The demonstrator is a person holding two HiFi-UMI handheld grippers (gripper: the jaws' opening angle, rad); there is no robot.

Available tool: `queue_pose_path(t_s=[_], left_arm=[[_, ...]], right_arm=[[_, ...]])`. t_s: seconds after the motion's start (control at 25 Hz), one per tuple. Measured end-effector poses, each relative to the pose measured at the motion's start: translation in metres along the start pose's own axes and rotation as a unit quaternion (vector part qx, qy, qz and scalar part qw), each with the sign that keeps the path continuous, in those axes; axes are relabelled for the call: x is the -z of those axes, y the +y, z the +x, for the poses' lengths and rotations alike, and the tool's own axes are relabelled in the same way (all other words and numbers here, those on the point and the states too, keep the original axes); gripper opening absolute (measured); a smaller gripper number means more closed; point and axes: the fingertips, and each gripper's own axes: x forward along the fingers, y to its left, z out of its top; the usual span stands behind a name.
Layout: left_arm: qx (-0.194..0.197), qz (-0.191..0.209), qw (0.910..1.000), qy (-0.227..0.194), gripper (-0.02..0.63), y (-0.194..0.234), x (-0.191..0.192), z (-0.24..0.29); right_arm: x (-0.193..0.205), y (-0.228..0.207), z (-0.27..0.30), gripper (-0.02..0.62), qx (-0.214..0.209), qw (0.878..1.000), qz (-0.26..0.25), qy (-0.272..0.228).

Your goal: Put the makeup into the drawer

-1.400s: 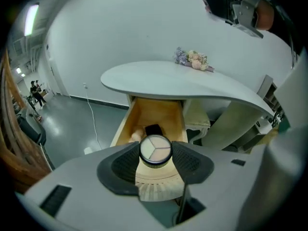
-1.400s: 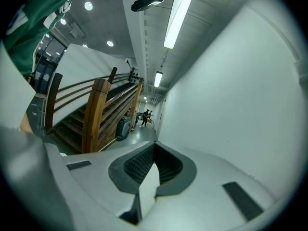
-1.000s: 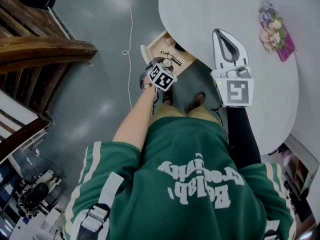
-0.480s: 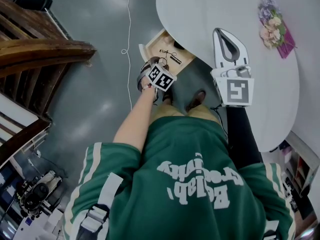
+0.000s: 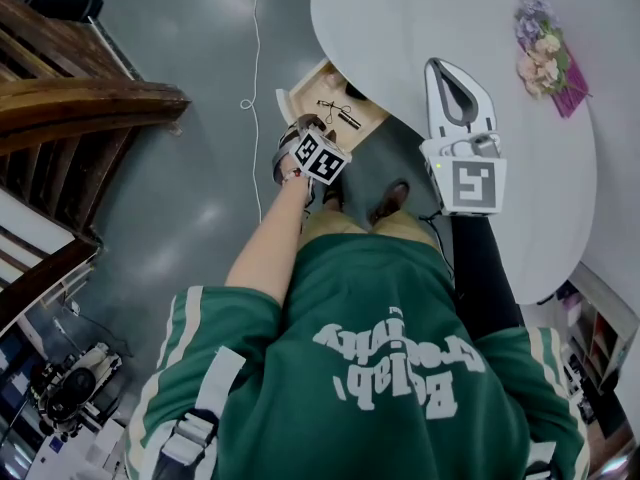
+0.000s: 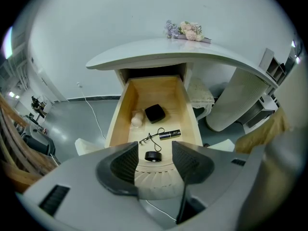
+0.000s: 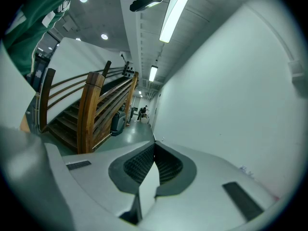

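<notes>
Reaching down and forward on a bare, nearly straight forearm (image 5: 268, 243), the left hand-held gripper (image 6: 155, 148) tips steeply toward the open wooden drawer (image 6: 126, 109) below it. Its jaws stand apart with nothing pressed between the pads. All the makeup lies on the drawer floor beyond them. A small black round pot (image 6: 153, 156) sits nearest, framed in the gap between the jaws but not touched by them. Just past it is a black tube (image 6: 170, 134), with a thin dark cord (image 6: 150, 138) looped beside it. Farther in are a black square compact (image 6: 155, 113) and, to its left, a pale rounded piece (image 6: 137, 118) near the drawer's left wall. Above the far end of the drawer spreads the white tabletop (image 6: 159, 49), with a small bunch of flowers (image 6: 186, 29) lying on it.

The right hand-held gripper (image 7: 154, 150) is carried on a dark-sleeved arm (image 5: 482, 268), bent at the person's side. It lies close to level over the near edge of the tabletop, well off to the right of the drawer. Its jaws are closed together on nothing, and ahead of them are a wooden staircase (image 7: 91, 109) and a plain white wall (image 7: 226, 90).
</notes>
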Motion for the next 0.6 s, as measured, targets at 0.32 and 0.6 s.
queue_pose_path(t_s=[0.32, 0.6], left_arm=[[-0.004, -0.002, 0.9999, -0.012, 0.247, 0.0009, -0.0009, -0.0013], [-0.004, -0.003, 0.9995, -0.032, 0.256, 0.0026, -0.0060, -0.0037]], right_arm=[[-0.0007, 0.0009, -0.0019, 0.009, 0.002, 1.000, -0.002, 0.002], [-0.0050, -0.0003, -0.0025, 0.009, 0.004, 1.000, -0.006, -0.002]])
